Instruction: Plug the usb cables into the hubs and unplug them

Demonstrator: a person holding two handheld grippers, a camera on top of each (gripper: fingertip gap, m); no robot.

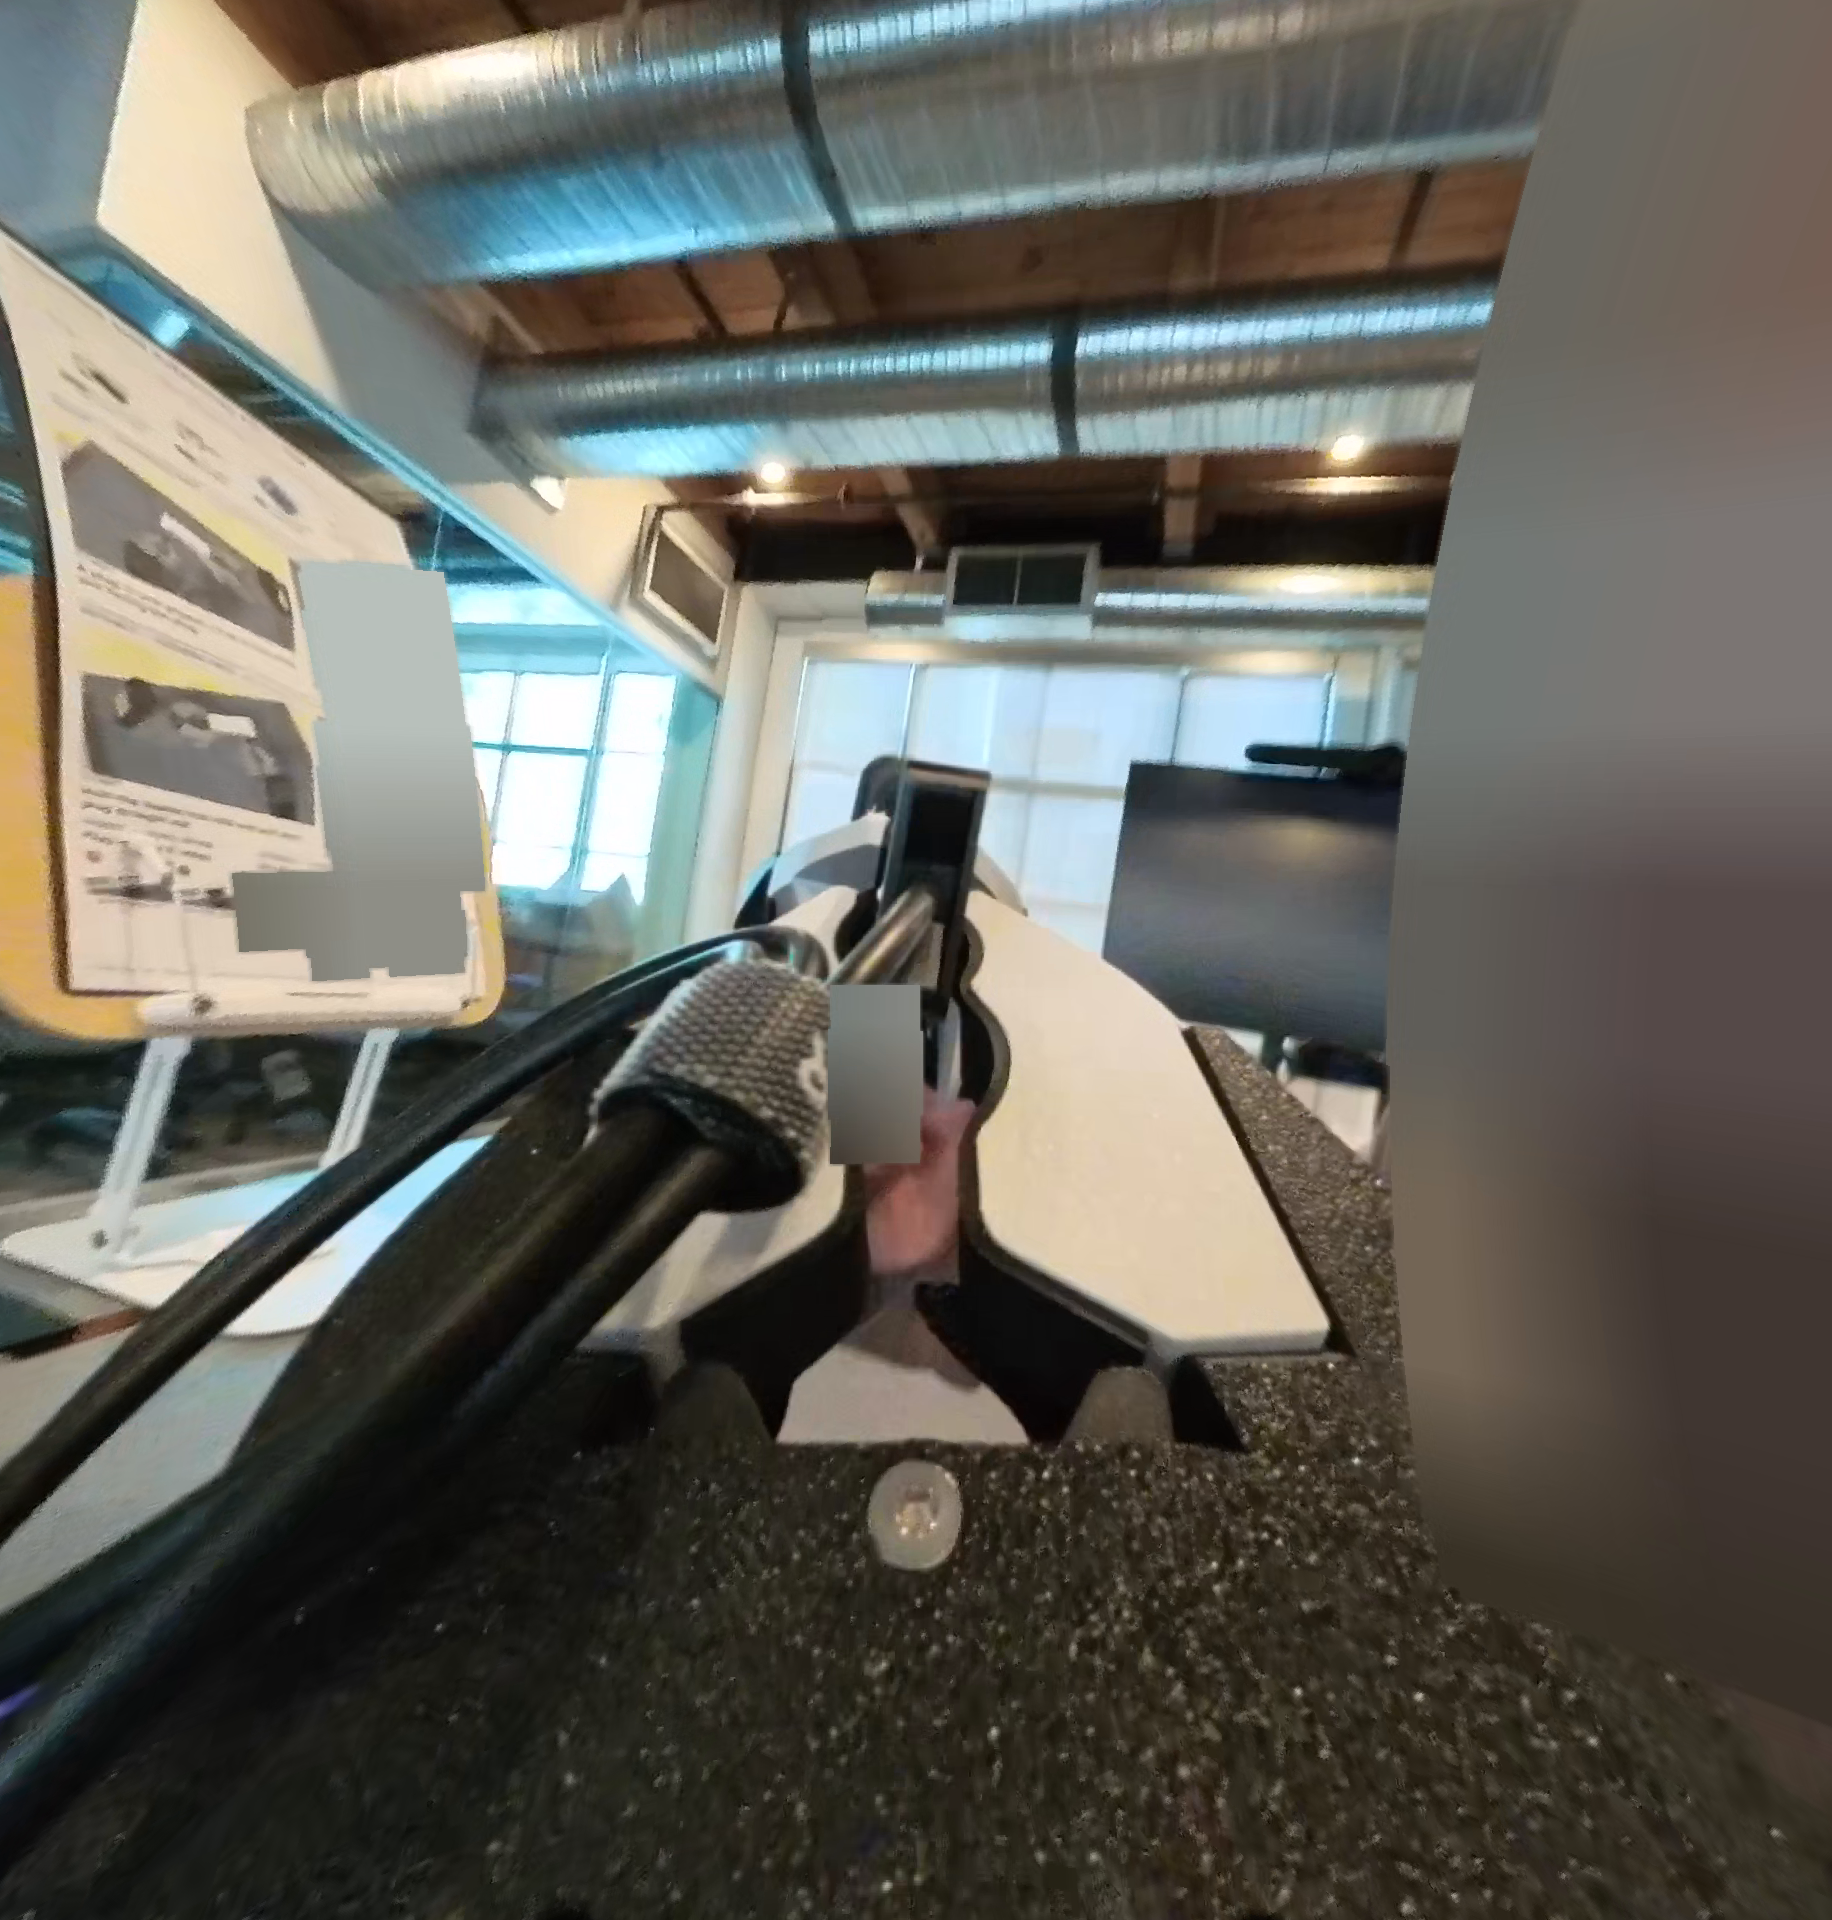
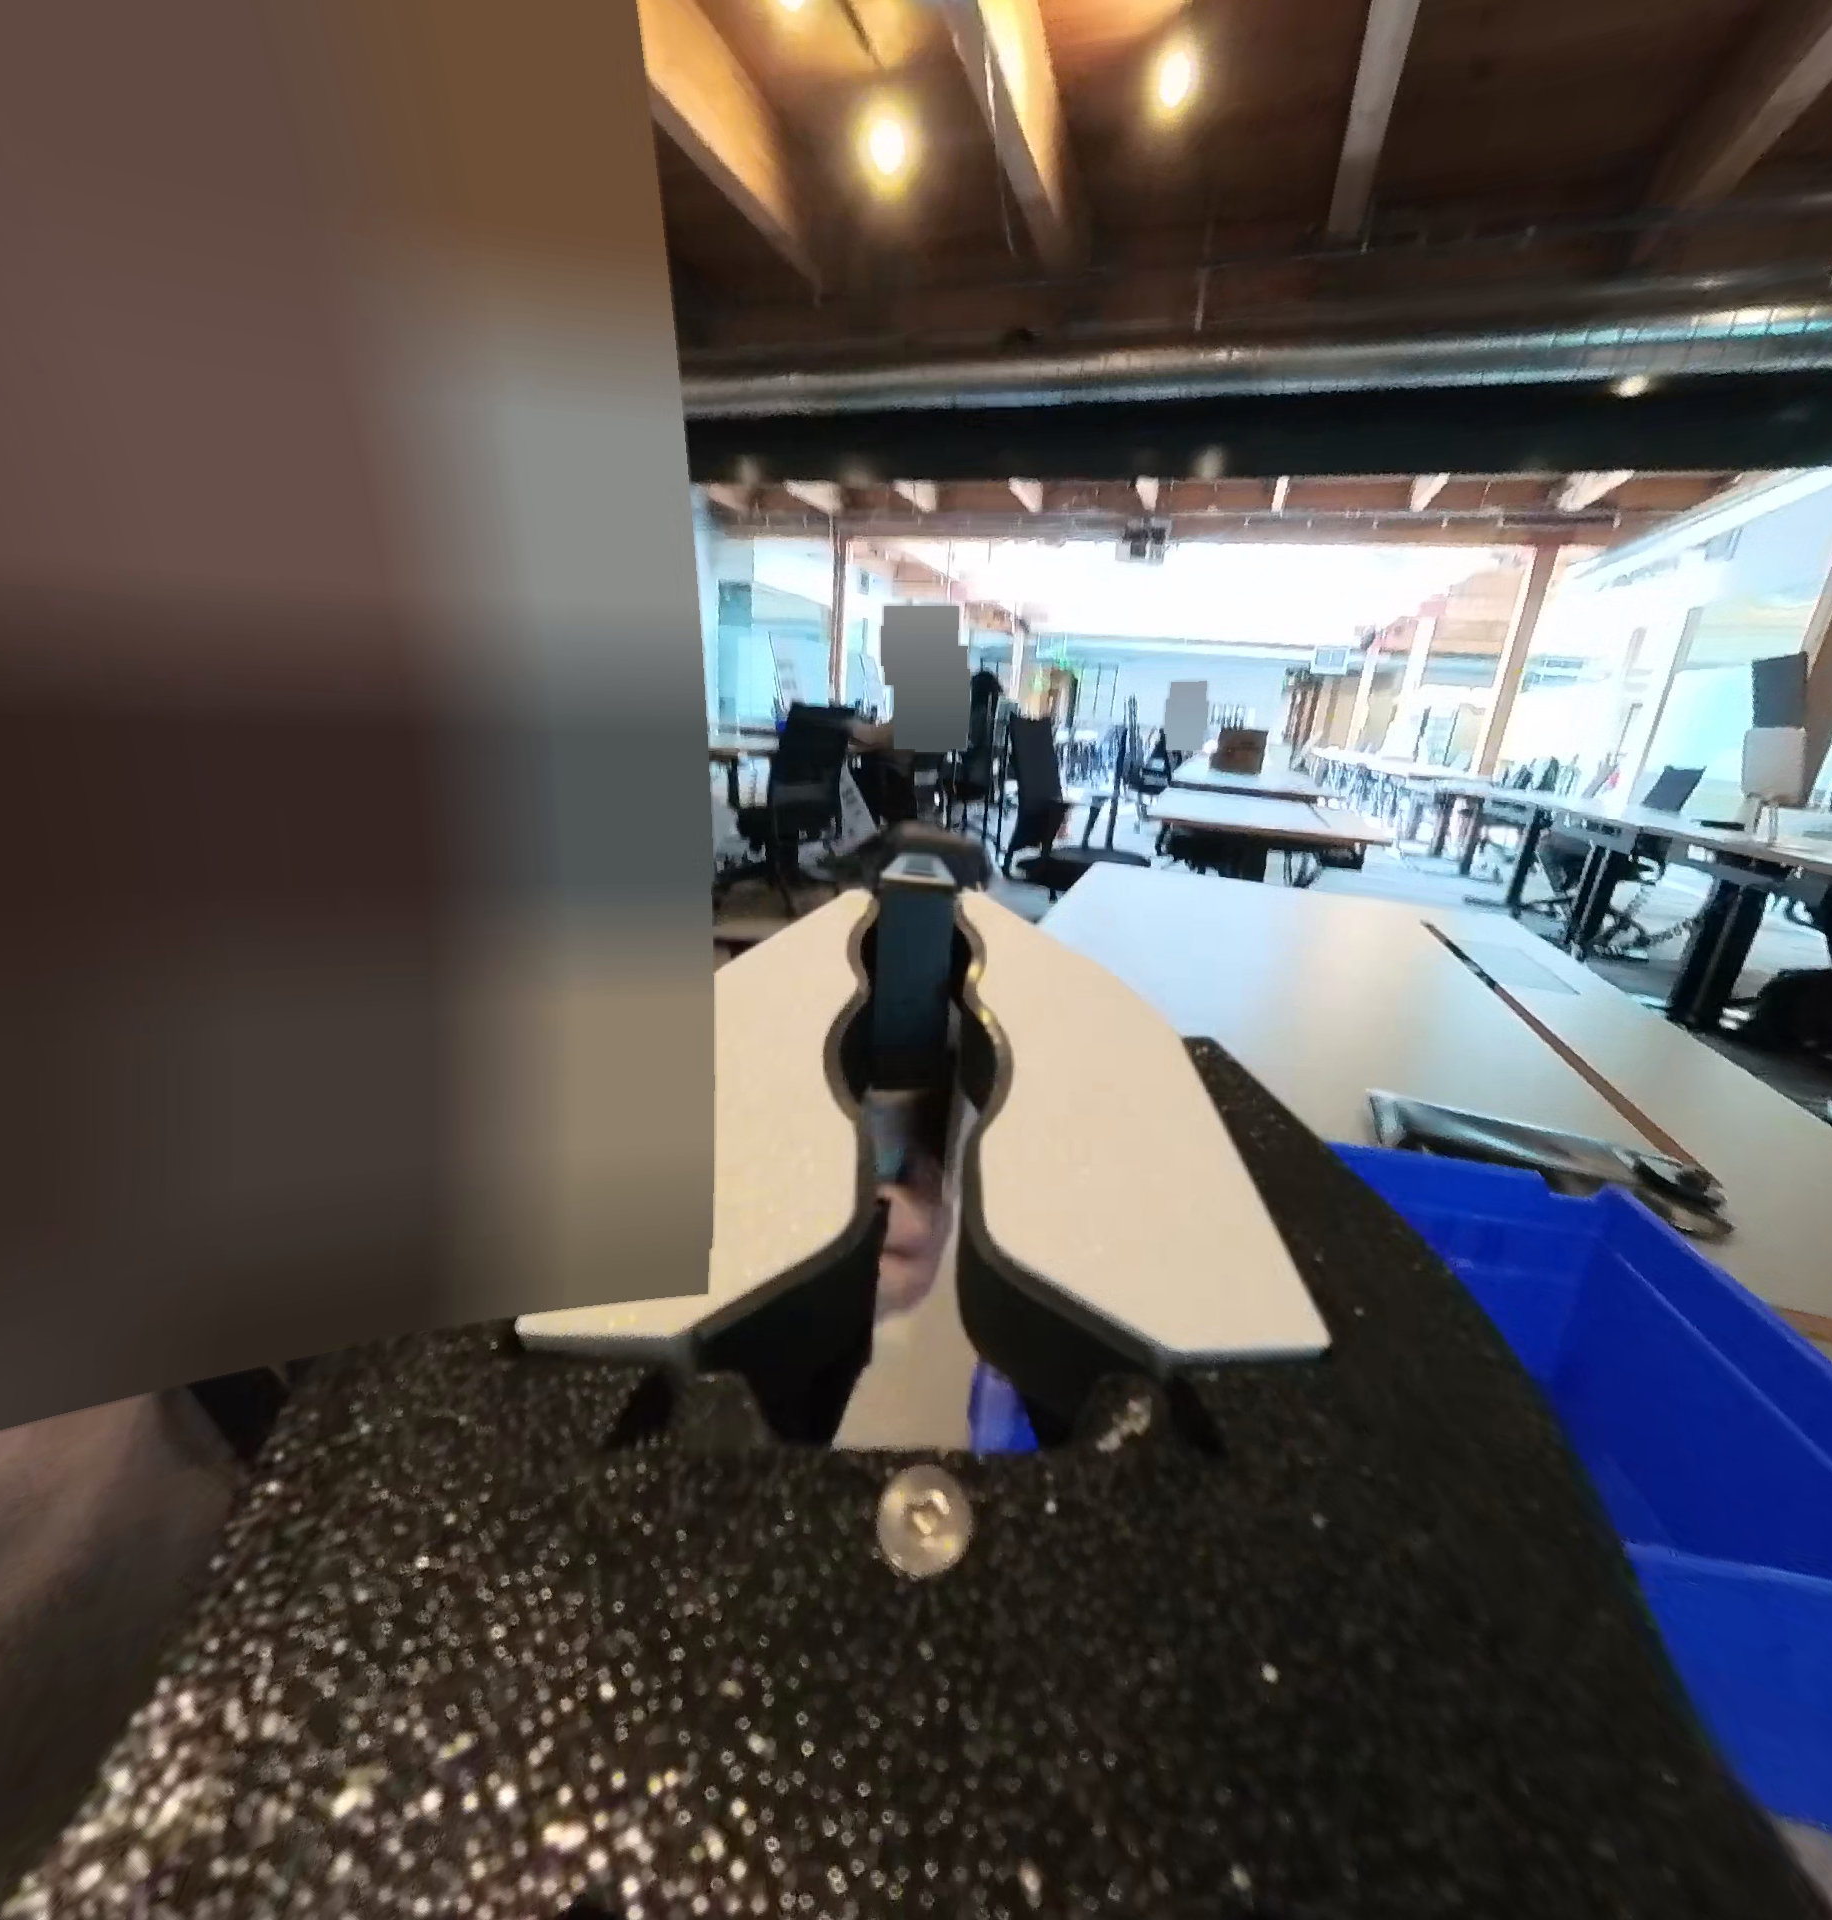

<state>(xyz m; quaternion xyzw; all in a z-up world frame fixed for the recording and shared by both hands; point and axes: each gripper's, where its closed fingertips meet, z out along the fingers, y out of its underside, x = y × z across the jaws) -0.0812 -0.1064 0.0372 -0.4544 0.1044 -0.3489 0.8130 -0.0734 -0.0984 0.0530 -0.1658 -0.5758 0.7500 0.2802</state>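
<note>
My left gripper (image 1: pixel 933 883) is shut on a black plug (image 1: pixel 935 821) that sticks out past the white fingertips. Its black cable (image 1: pixel 372 1309), bundled by a black velcro strap (image 1: pixel 725 1081), runs down to the lower left. My right gripper (image 2: pixel 917 904) is shut on a slim black bar-shaped piece (image 2: pixel 914 977), which may be a hub; its end face pokes out just past the fingertips. Both grippers are raised and point out across the room. A bit of a hand shows behind each pair of jaws. Neither view shows the other gripper.
A white stand with printed sheets on a yellow board (image 1: pixel 216 644) stands on the table at the left. A dark monitor (image 1: pixel 1255 904) is ahead right. A blue bin (image 2: pixel 1670 1434) and a metal clip (image 2: pixel 1546 1143) sit on the white table (image 2: pixel 1307 987). Desks and chairs fill the room behind.
</note>
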